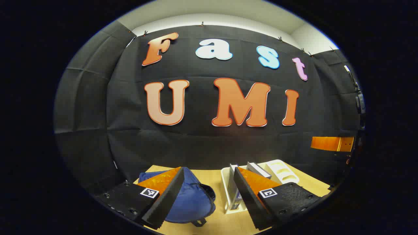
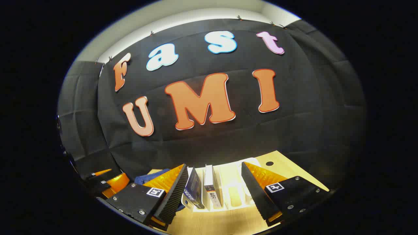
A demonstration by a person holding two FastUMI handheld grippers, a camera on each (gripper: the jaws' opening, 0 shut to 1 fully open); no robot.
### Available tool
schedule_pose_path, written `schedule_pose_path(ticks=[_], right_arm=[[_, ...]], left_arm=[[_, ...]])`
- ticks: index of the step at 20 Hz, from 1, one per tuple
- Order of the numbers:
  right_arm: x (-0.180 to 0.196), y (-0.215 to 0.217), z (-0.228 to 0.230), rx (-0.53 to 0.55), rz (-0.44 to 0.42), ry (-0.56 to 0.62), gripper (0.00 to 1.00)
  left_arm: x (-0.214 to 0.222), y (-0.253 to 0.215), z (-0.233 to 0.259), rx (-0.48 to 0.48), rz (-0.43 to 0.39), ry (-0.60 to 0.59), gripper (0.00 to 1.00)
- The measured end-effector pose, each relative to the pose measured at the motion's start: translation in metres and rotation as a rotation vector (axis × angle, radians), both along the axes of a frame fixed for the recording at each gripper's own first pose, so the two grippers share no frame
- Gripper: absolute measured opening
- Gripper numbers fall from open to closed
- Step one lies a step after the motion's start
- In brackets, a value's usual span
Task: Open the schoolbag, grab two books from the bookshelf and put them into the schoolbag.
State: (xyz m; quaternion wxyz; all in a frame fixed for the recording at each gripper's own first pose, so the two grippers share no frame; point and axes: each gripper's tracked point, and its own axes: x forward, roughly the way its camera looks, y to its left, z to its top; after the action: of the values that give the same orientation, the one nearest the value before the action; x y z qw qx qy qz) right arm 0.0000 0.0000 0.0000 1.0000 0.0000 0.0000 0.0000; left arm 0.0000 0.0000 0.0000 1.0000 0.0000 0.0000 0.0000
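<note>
Left gripper view: my left gripper (image 1: 209, 199) hangs open above the blue schoolbag (image 1: 191, 199), seemingly unopened. My right gripper (image 2: 215, 195), also open, faces two books (image 2: 204, 191) upright in the white bookshelf (image 2: 233, 195). Everything remains undone.

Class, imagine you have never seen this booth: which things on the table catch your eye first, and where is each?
The blue schoolbag lies on the wooden table, ahead of the open left gripper. Beside it stands a white bookshelf with two upright books, one dark and one pale, framed between the fingers of the open right gripper.
</note>
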Motion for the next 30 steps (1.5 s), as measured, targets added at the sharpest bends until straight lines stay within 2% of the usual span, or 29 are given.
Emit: schedule_pose_path(ticks=[3, 4, 7, 8, 10, 11, 12, 15, 19, 20, 21, 26, 28, 30], right_arm=[[0.016, 0.012, -0.009, -0.055, 0.032, 0.039, 0.97], [0.021, 0.018, -0.01, -0.065, 0.053, 0.046, 1.0], [0.033, 0.02, -0.016, -0.104, 0.085, 0.052, 0.97], [0.035, 0.022, -0.018, -0.109, 0.099, 0.055, 1.0], [0.039, 0.023, -0.022, -0.11, 0.124, 0.072, 0.97], [0.039, 0.023, -0.022, -0.106, 0.129, 0.077, 1.0], [0.039, 0.02, -0.02, -0.101, 0.129, 0.075, 0.97], [0.042, 0.014, -0.018, -0.09, 0.108, 0.072, 0.97], [0.044, 0.003, -0.016, -0.075, 0.029, 0.056, 0.97], [0.042, 0.002, -0.015, -0.07, 0.023, 0.052, 1.0], [0.042, 0.001, -0.015, -0.076, 0.011, 0.049, 0.97], [0.036, -0.004, -0.01, -0.088, -0.035, 0.041, 0.97], [0.035, -0.006, -0.01, -0.092, -0.046, 0.04, 0.97], [0.034, -0.004, -0.012, -0.094, -0.048, 0.049, 0.97]], left_arm=[[0.001, 0.016, 0.009, 0.016, 0.058, -0.032, 0.95], [0.002, 0.018, 0.01, 0.024, 0.065, -0.042, 0.95], [0.003, 0.023, 0.018, 0.012, 0.112, -0.084, 0.95], [0.002, 0.021, 0.017, 0.0, 0.116, -0.093, 0.95], [0.002, 0.019, 0.015, -0.009, 0.129, -0.089, 0.95], [0.003, 0.02, 0.014, -0.009, 0.138, -0.088, 0.95], [0.004, 0.02, 0.015, -0.016, 0.139, -0.098, 0.94], [0.006, 0.017, 0.014, -0.033, 0.121, -0.108, 0.95], [0.024, 0.013, 0.009, 0.001, 0.074, -0.08, 0.95], [0.028, 0.013, 0.011, 0.002, 0.059, -0.086, 0.95], [0.031, 0.012, 0.014, -0.004, 0.051, -0.096, 0.95], [0.035, 0.016, 0.009, -0.005, 0.015, -0.093, 0.95], [0.036, 0.023, 0.01, 0.001, 0.031, -0.099, 0.95], [0.032, 0.03, 0.012, -0.032, 0.047, -0.118, 0.95]])
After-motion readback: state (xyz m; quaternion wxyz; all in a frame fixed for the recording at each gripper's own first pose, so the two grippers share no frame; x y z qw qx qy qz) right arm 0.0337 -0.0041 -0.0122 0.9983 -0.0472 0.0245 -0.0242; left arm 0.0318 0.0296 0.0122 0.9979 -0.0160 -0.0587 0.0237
